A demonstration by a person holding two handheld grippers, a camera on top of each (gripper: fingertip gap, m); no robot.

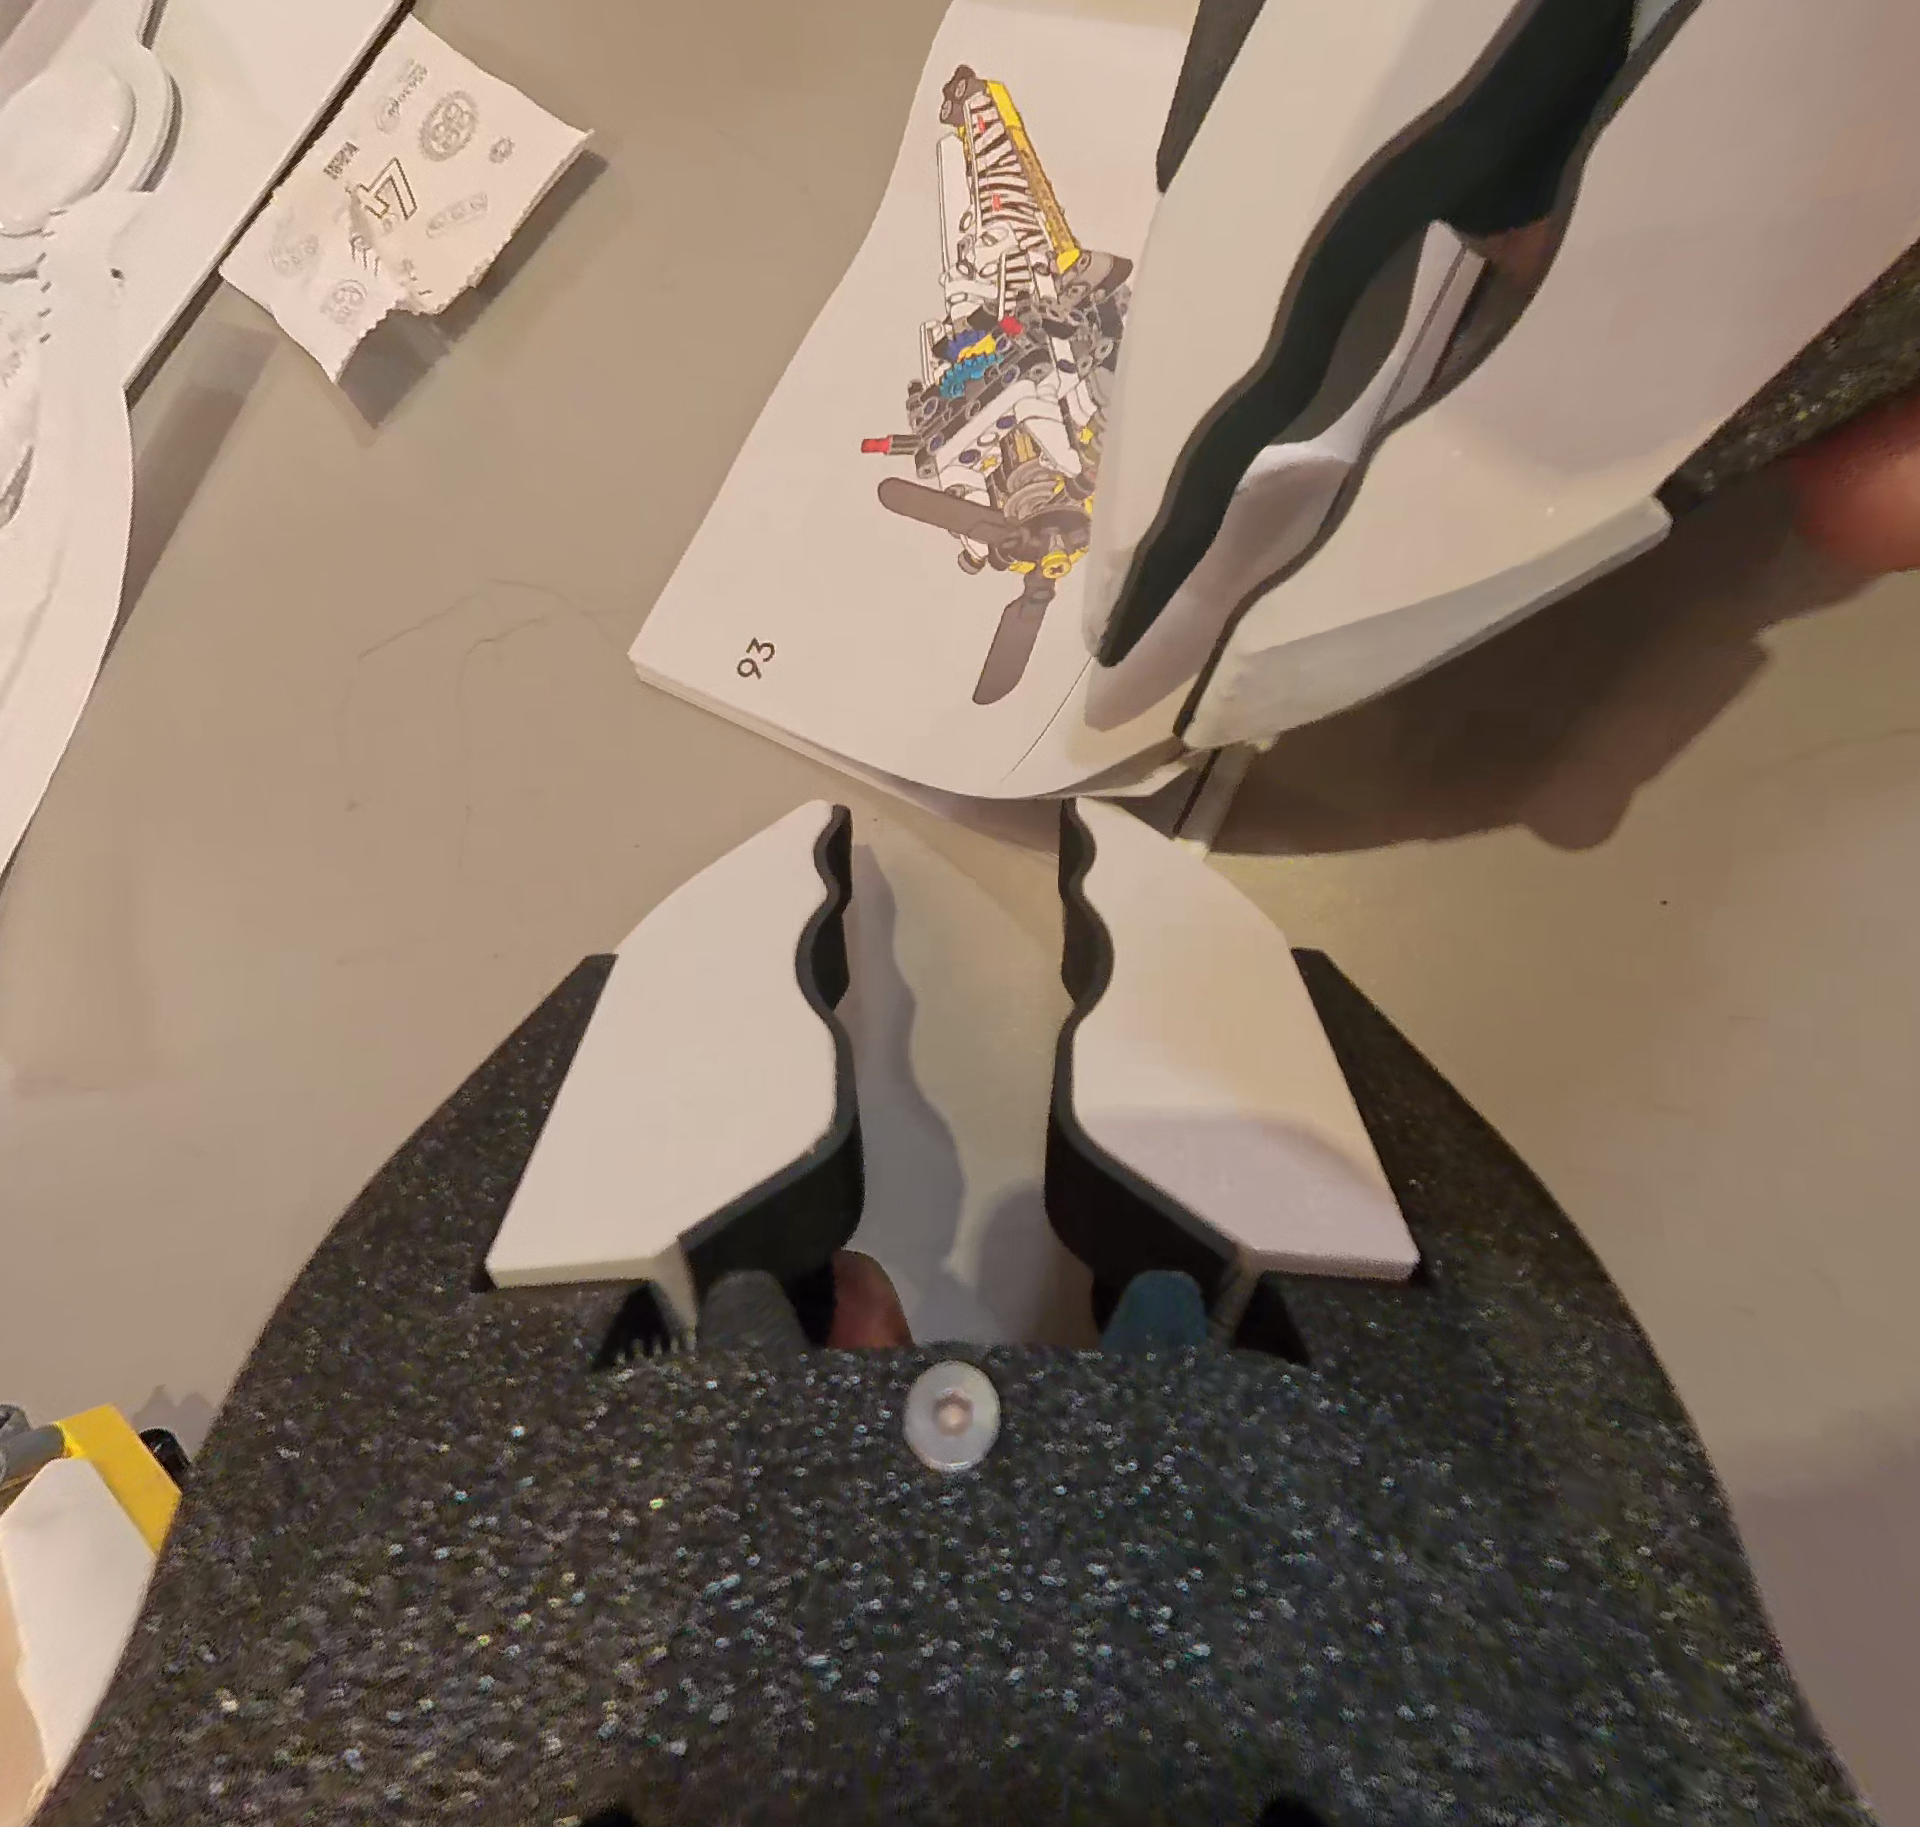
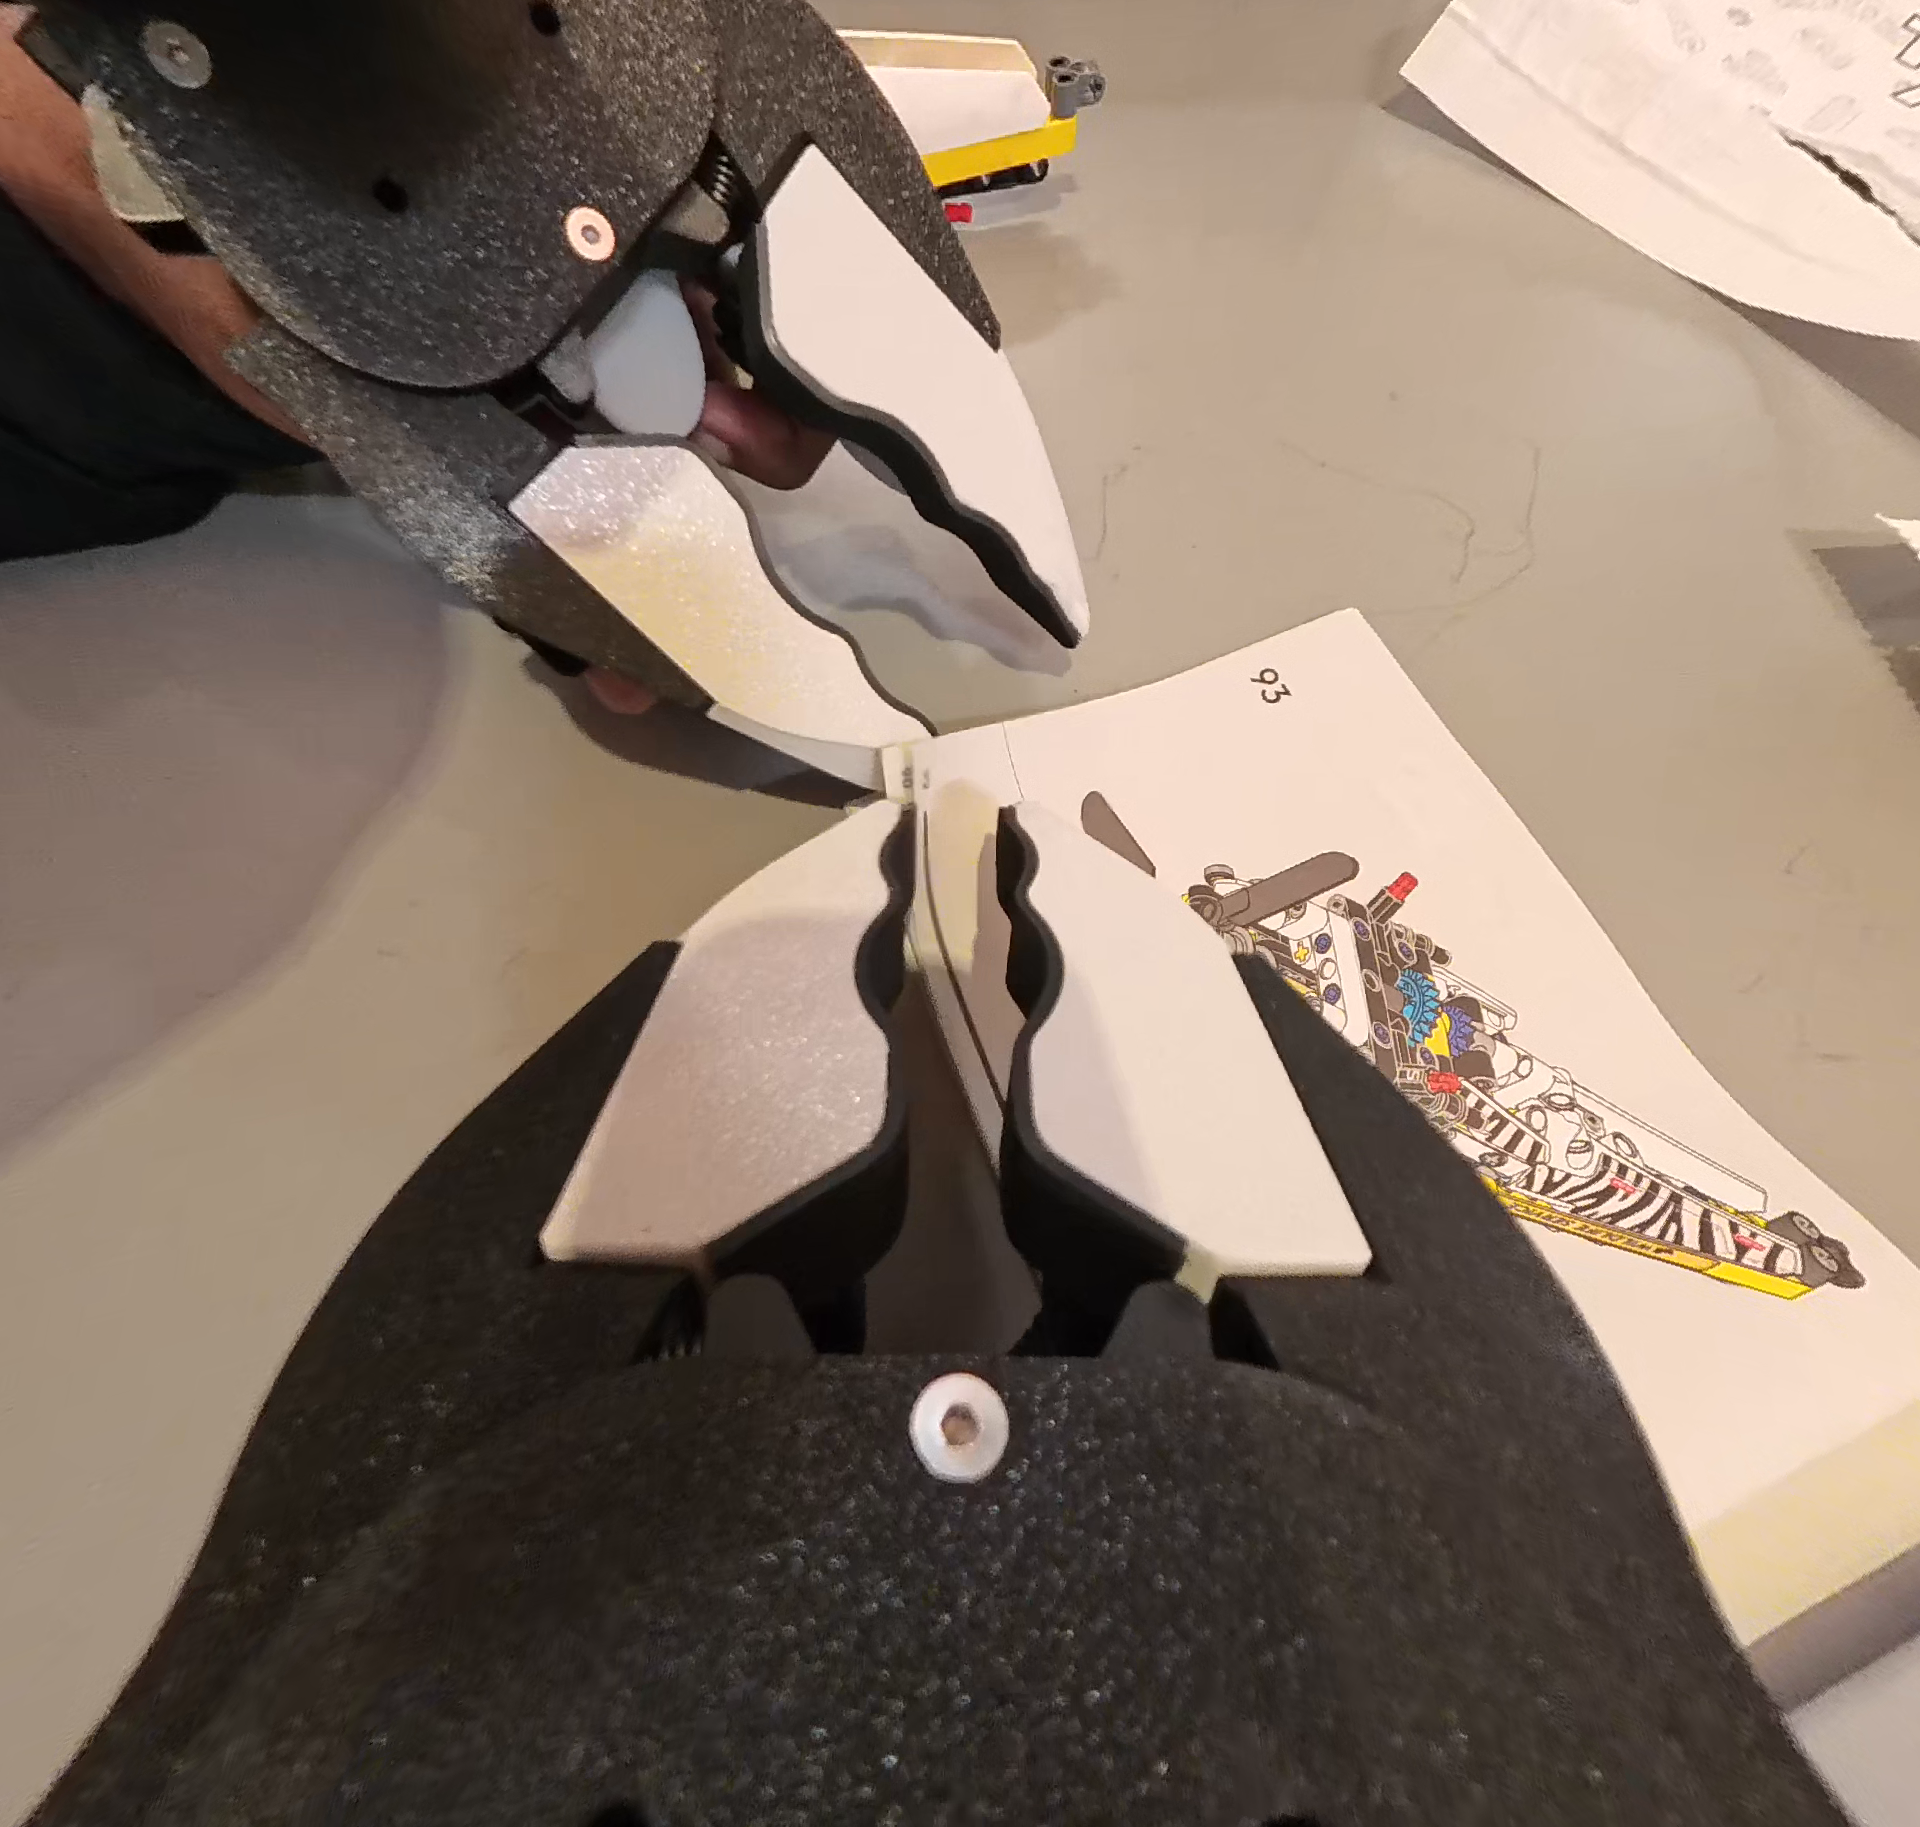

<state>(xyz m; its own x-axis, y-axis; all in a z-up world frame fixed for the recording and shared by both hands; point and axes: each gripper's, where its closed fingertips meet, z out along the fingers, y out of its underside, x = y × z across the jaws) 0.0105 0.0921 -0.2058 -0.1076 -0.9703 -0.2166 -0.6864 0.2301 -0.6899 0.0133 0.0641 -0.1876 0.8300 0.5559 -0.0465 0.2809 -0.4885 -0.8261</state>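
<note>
An open instruction booklet (image 1: 862,489) with a drawing of a toy plane lies on the grey table (image 1: 416,842). My right gripper (image 2: 954,819) is shut on the booklet's near corner (image 2: 951,842). The pages stand curled up between its pads, one finger above and one below, as the left wrist view (image 1: 1143,769) also shows. My left gripper (image 1: 956,816) is open and empty, its tips just short of that lifted corner. In the right wrist view the left gripper (image 2: 987,681) comes in from the upper left, and its lower fingertip (image 2: 883,728) is at the page corner.
A torn sticker sheet (image 1: 416,188) and white paper bags (image 1: 62,219) lie at the left. A yellow and white toy model (image 2: 977,125) stands behind the left gripper. A printed paper bag (image 2: 1662,115) lies at the far right. A hand (image 2: 125,250) holds the left gripper. My left and right fingertips are right by each other.
</note>
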